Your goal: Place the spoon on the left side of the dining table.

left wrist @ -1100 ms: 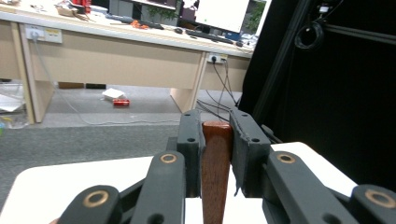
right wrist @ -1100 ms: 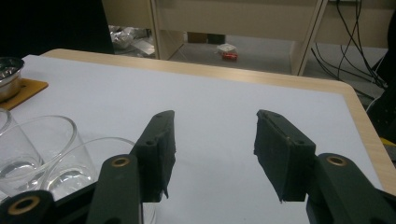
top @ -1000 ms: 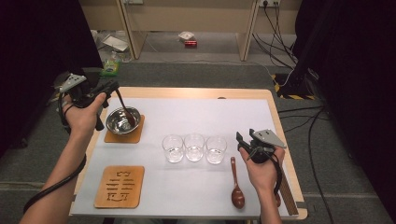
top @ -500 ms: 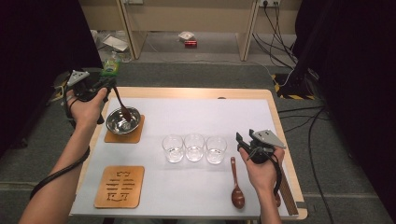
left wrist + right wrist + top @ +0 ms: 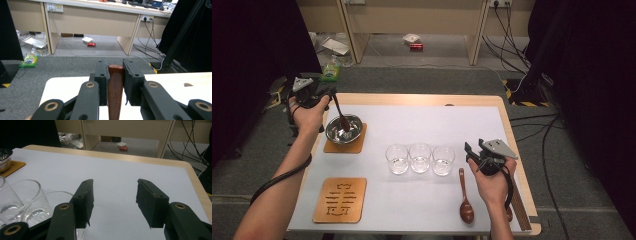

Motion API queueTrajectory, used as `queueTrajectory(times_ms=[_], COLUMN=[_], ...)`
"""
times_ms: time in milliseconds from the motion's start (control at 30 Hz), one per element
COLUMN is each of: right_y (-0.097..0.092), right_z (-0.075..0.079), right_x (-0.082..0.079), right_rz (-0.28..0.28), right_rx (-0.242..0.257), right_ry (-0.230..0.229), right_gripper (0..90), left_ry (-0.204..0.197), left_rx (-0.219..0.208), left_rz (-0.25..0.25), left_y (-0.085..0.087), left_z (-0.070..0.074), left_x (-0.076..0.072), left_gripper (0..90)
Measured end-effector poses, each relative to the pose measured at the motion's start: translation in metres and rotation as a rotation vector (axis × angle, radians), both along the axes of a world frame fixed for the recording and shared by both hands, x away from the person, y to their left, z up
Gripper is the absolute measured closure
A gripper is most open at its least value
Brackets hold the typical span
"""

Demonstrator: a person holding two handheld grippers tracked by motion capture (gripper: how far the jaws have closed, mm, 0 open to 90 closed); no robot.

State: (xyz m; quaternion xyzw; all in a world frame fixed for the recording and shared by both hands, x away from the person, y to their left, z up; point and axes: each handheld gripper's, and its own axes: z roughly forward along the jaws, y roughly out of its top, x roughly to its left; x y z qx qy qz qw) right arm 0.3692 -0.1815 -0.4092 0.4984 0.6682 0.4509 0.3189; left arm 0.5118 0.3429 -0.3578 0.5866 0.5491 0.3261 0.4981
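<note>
Spoon (image 5: 116, 85) between left hand-held gripper (image 5: 116, 75) jaws.

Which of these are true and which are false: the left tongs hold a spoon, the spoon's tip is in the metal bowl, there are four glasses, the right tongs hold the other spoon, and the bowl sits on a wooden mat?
1. The left tongs hold a spoon. True.
2. That spoon's tip is in the metal bowl. True.
3. Four glasses stand in a row. False: there are three glasses.
4. The right tongs hold the other spoon. False: they are open and empty; that spoon lies on the table.
5. The bowl sits on a wooden mat. True.
</note>
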Motion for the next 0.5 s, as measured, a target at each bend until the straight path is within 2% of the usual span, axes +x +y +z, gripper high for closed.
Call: queueTrajectory(times_ms=[400, 467, 500], right_y=[0.000, 0.000, -0.001], right_z=[-0.002, -0.002, -0.003], right_x=[0.001, 0.000, 0.001], right_rz=[-0.002, -0.007, -0.001], right_rx=[-0.001, 0.009, 0.003], right_ry=[0.007, 0.026, 0.016], right_gripper=[48.1, 48.2, 48.1], left_ry=[0.072, 0.080, 0.083], left_rx=[0.004, -0.003, 0.001], left_rz=[0.026, 0.024, 0.025], left_y=[0.002, 0.001, 0.001], left_z=[-0.024, -0.026, -0.027], left_x=[0.017, 0.020, 0.022], left_gripper=[74.5, 74.4, 74.3])
